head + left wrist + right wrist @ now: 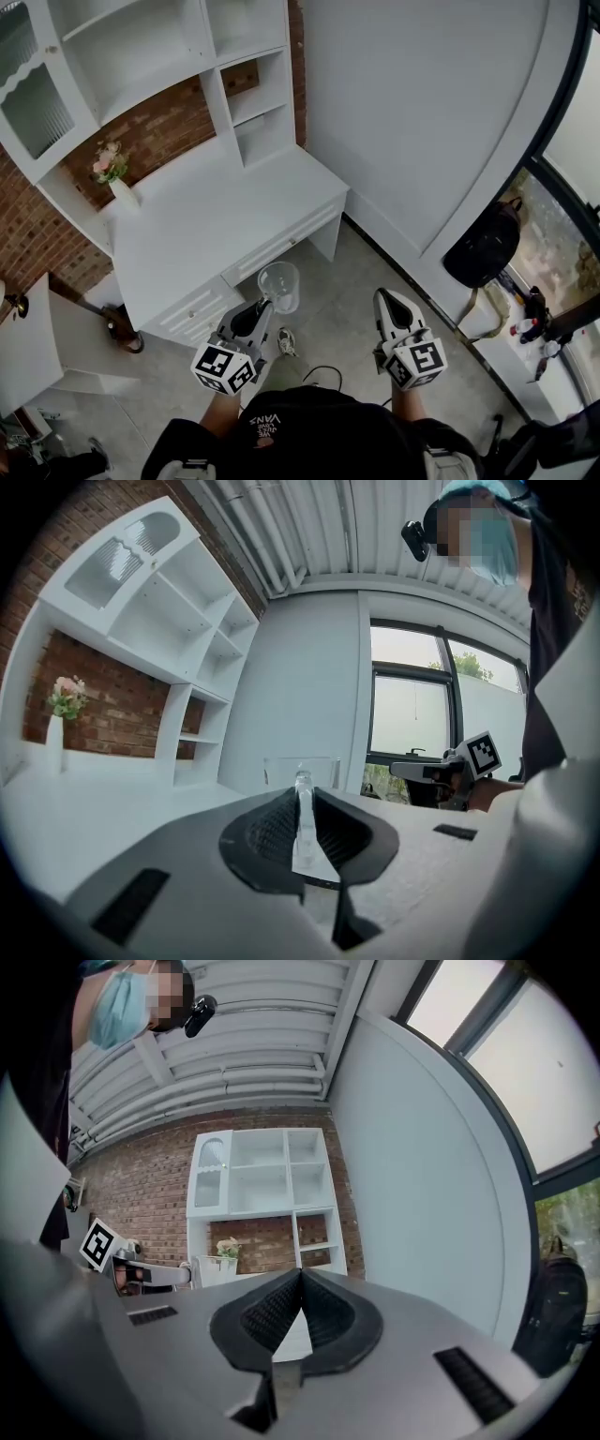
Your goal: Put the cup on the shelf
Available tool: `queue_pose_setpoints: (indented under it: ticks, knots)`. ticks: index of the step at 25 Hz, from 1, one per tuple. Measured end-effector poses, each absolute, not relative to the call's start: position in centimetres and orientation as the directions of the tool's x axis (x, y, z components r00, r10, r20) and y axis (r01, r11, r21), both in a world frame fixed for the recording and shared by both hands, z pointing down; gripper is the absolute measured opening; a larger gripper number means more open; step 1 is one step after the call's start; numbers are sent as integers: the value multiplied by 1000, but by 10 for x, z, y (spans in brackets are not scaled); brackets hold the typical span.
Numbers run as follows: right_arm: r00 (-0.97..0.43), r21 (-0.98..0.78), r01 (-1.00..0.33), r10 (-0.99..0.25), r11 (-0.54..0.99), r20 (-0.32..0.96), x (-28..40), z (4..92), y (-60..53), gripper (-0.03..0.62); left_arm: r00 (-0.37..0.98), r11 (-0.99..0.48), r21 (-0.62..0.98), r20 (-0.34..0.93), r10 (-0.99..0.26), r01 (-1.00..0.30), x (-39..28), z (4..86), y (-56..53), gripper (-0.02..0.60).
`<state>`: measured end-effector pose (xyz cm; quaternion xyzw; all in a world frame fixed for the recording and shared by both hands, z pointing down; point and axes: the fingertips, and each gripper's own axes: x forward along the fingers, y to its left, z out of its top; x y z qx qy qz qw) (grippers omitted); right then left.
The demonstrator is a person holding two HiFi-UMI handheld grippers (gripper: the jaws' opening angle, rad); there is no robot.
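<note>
White "VANS" logo, upside down, on person's black garment point(309, 441), just below left gripper point(261, 307); smaller print above it unreadable

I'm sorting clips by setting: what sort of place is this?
Likely a home study or a showroom mock-up: a white desk with drawers, a white shelf above it against a brick wall, a vase of flowers, and a tall window.

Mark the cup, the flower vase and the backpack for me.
cup point(281, 289), head view, its clear side wall.
flower vase point(123, 195), head view, its white body.
backpack point(483, 246), head view, middle of its black body.
</note>
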<state>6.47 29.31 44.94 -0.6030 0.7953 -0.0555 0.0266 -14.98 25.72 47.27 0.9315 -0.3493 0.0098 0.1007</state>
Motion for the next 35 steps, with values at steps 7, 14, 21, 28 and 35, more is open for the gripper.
queue_pose_setpoints:
  ticks: [7,14,21,28,35]
  knots:
    - [-278,-108,-956,-960,272,44,61,452,230,-2,763,-738,205,86,-640,-642,-147,482,187,35]
    - [-252,-100,-964,-966,245,60,74,450,146,-2,786,-761,214,71,-613,-613,-126,479,94,35]
    - [-275,-87,-959,-960,270,51,70,440,55,-2,787,-762,214,57,-615,-611,-125,468,5,35]
    - [-287,-73,-956,-957,284,31,61,435,-14,-2,783,-764,194,45,-620,-616,-132,458,-69,35]
    - [-333,-107,-939,-942,326,55,74,451,-66,-2,757,-739,182,52,-651,-648,-119,457,-122,35]
